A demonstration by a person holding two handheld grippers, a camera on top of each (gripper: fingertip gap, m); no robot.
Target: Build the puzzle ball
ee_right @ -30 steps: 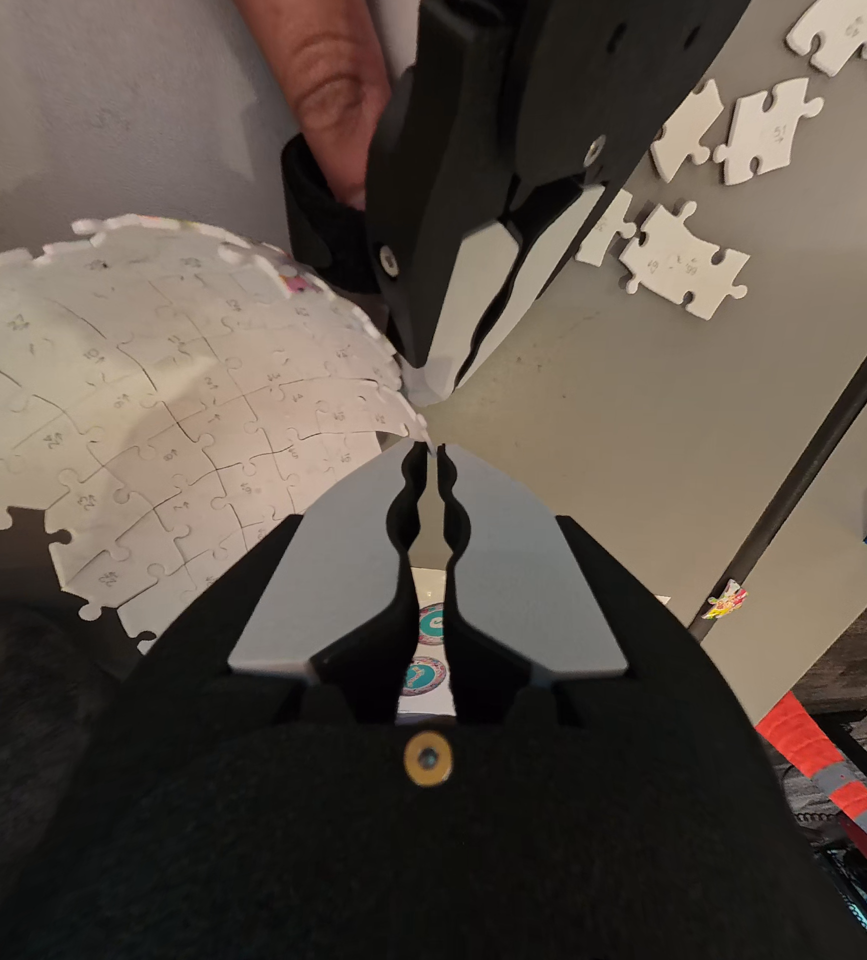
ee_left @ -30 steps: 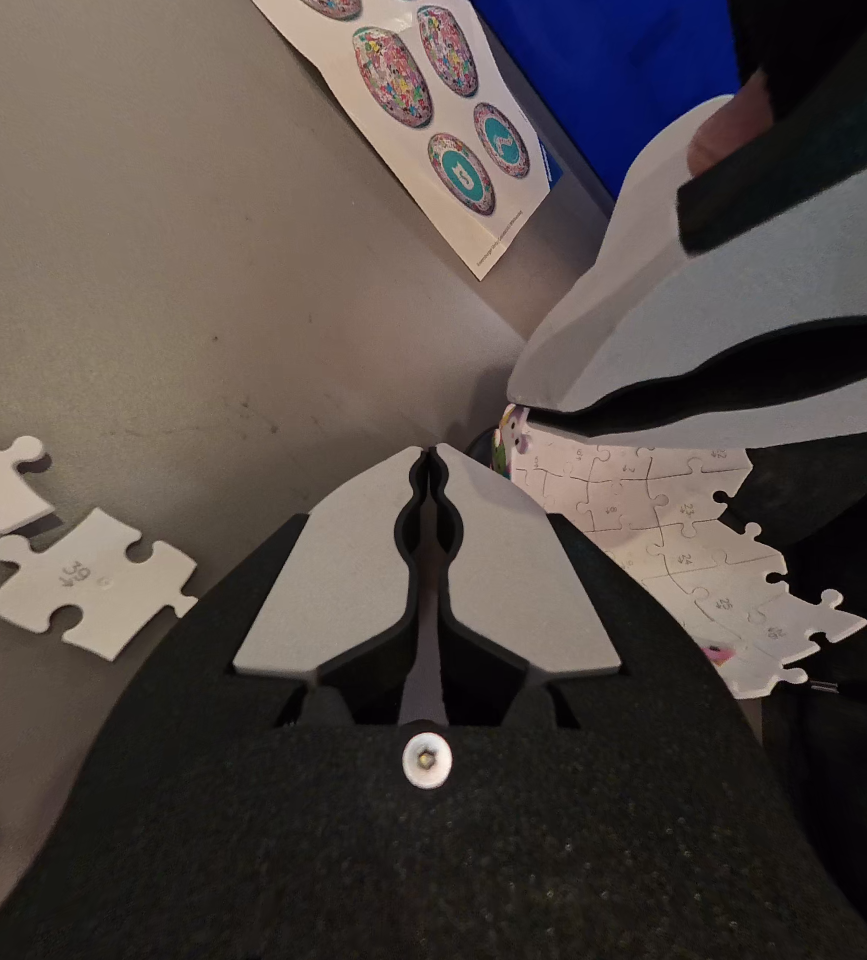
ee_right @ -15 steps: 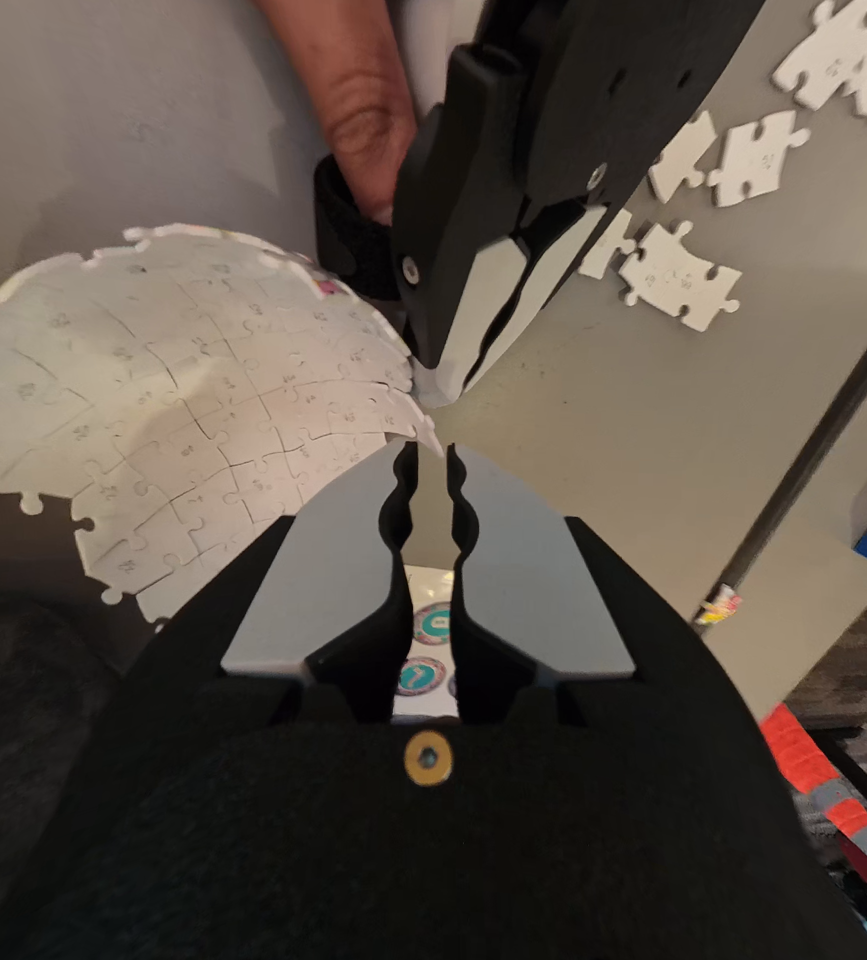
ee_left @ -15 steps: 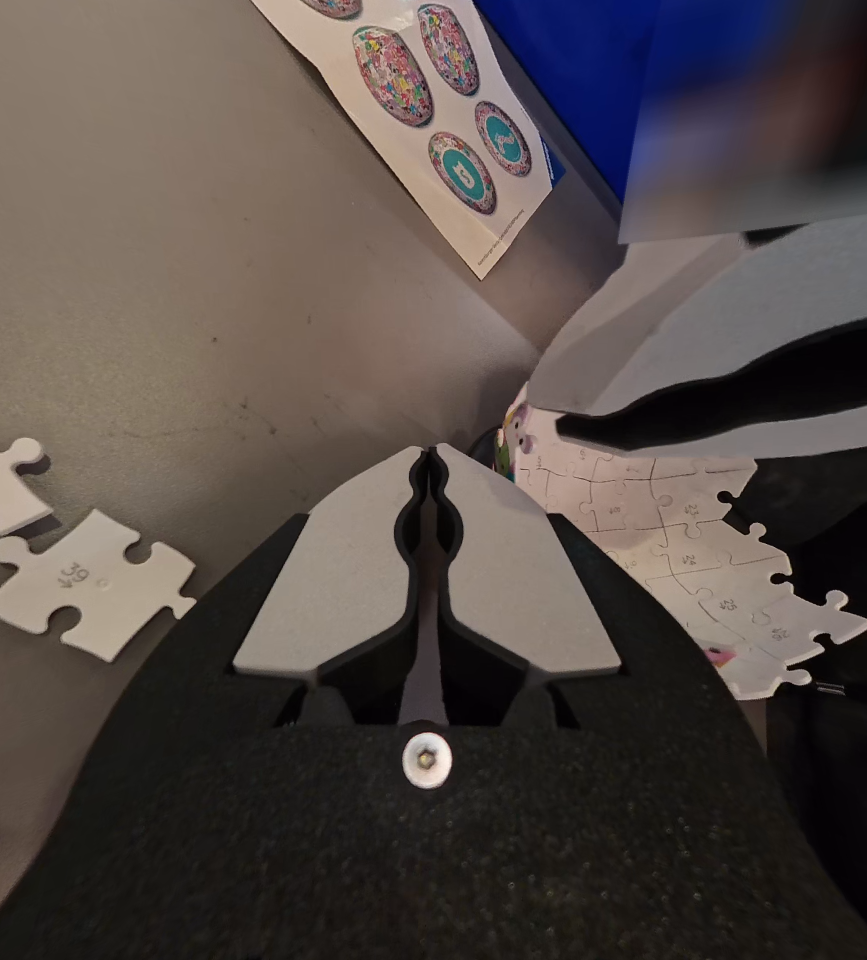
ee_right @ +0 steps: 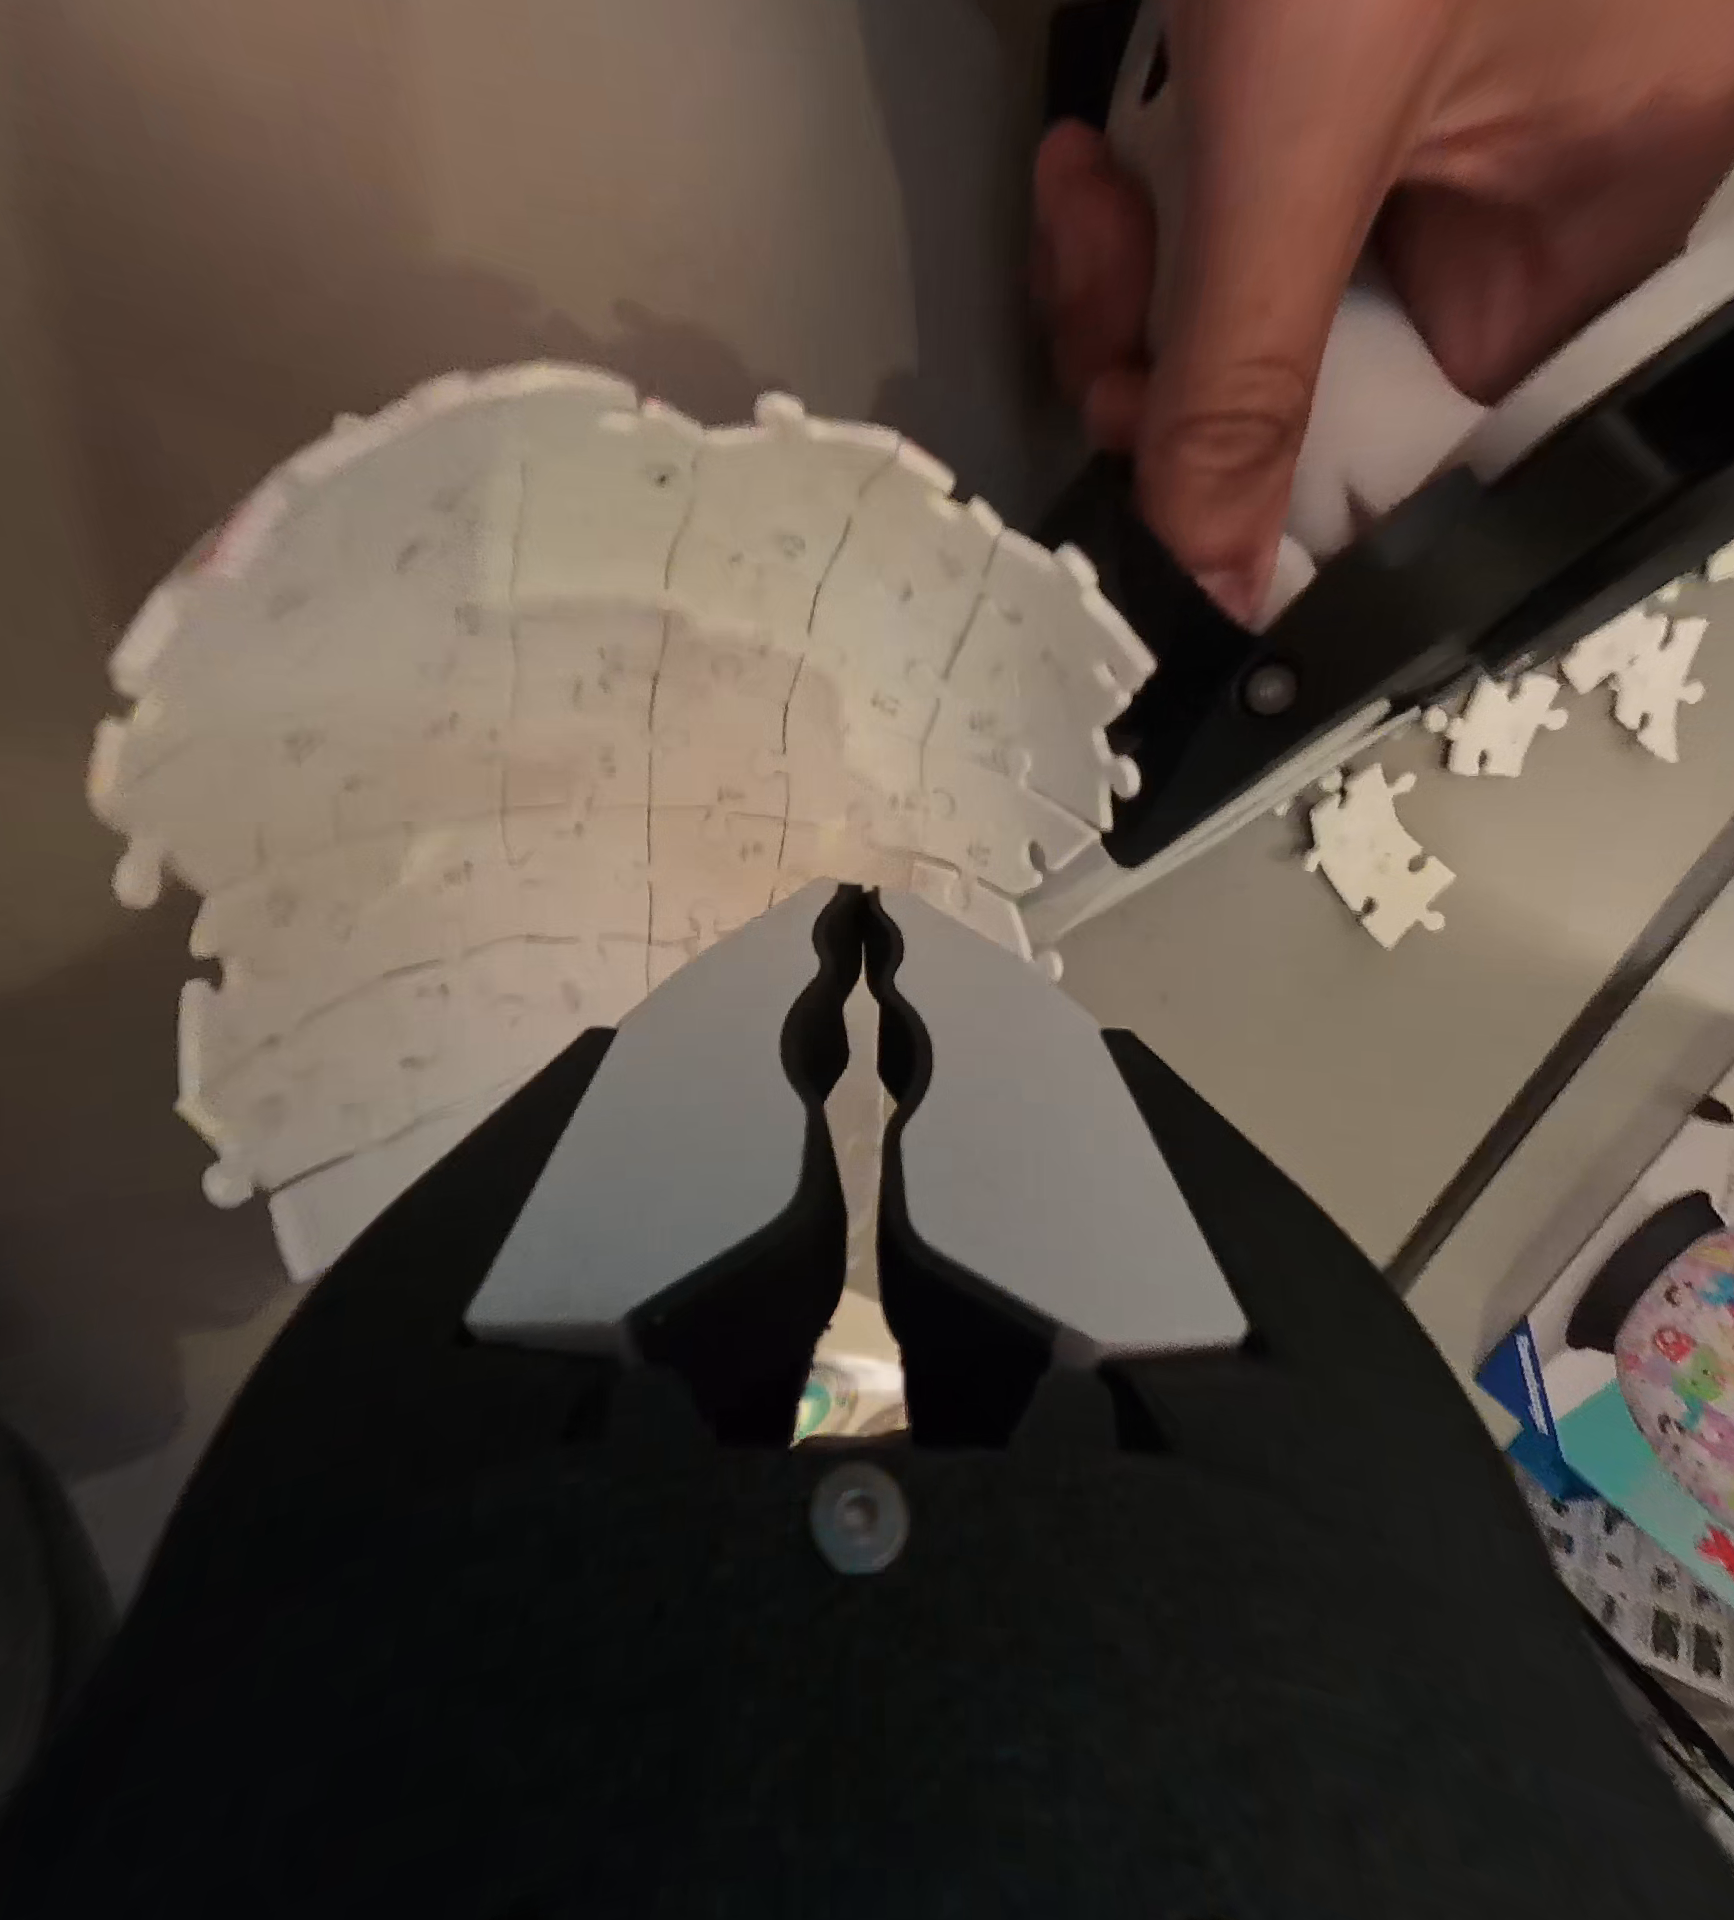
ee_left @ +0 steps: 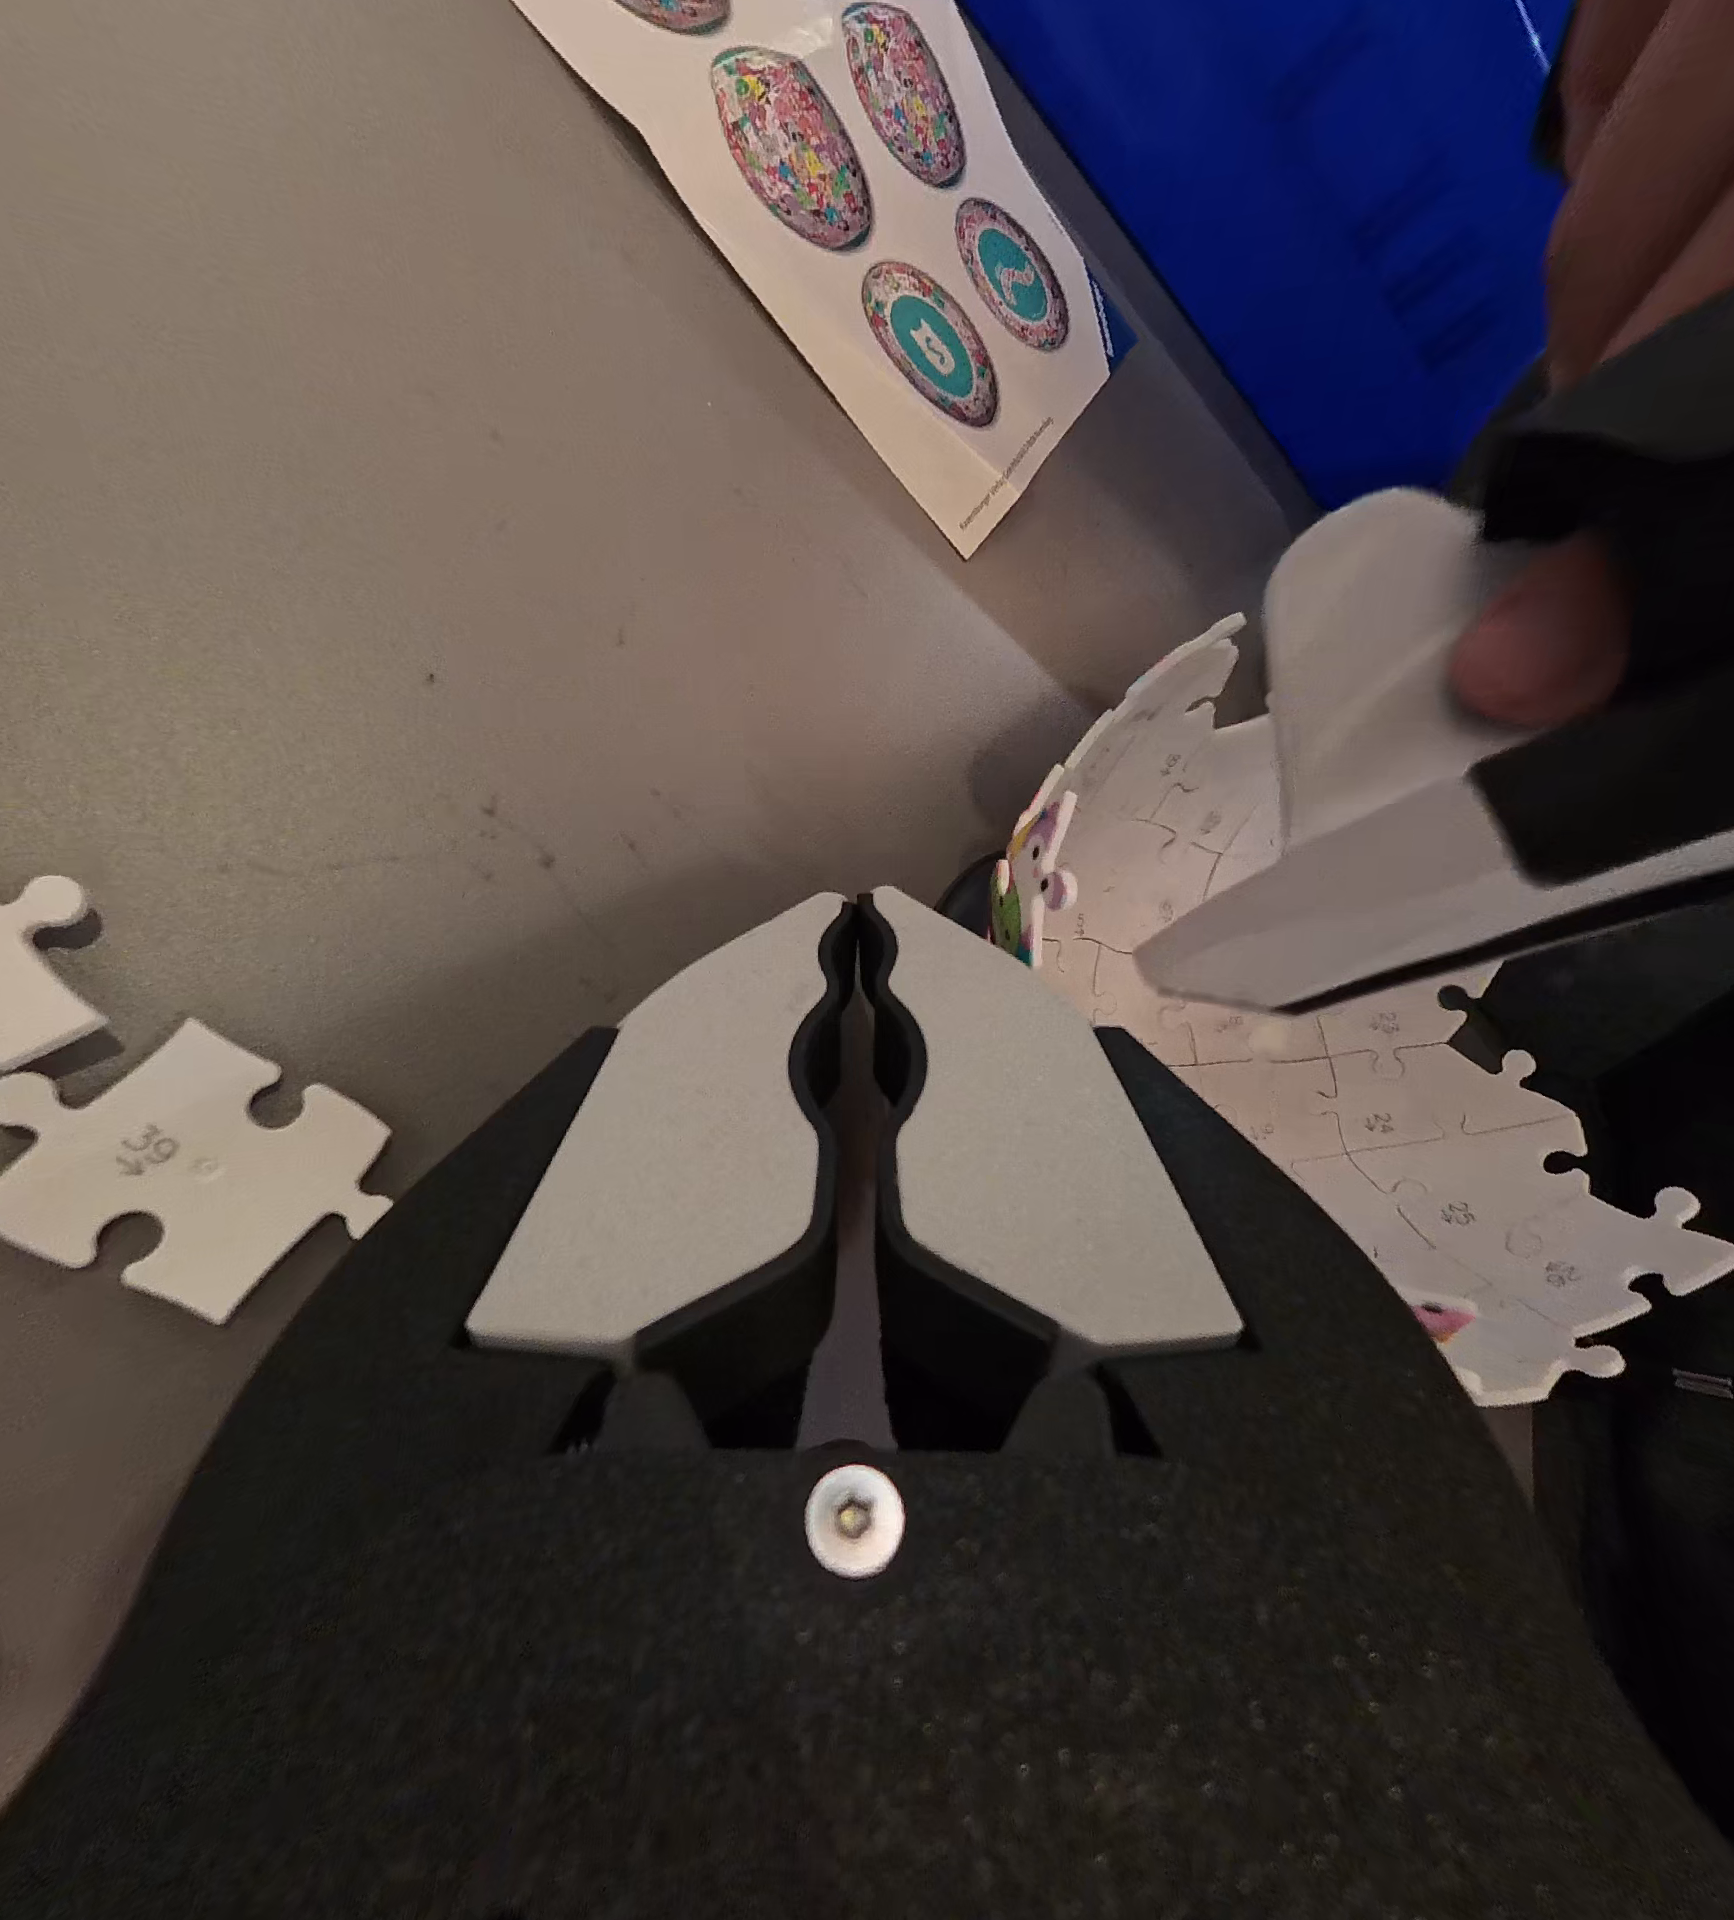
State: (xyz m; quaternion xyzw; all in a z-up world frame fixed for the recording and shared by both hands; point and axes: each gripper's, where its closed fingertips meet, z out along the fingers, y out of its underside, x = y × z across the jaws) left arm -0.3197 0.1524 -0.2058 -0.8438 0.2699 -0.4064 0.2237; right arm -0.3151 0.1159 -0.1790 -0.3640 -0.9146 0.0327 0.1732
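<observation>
Swung inward, right claw [ee_right: 861, 914] now pinches puzzle shell [ee_right: 572, 748] beside grey table [ee_left: 302, 499].

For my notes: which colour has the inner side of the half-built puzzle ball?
White; the puzzle ball shows best in the right wrist view.

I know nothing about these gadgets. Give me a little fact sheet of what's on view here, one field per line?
Work surface: grey table
Main item: half-built puzzle ball, a curved white shell seen from its inside
Loose pieces: white puzzle pieces lying flat on the table
Reference: picture sheet showing the finished ball
Left gripper: jaws shut, at the shell's rim; whether it grips the rim cannot be told
Right gripper: jaws nearly closed, tips against the shell's inner face; grip unclear
Holder: a person's hand on the left tool
</observation>
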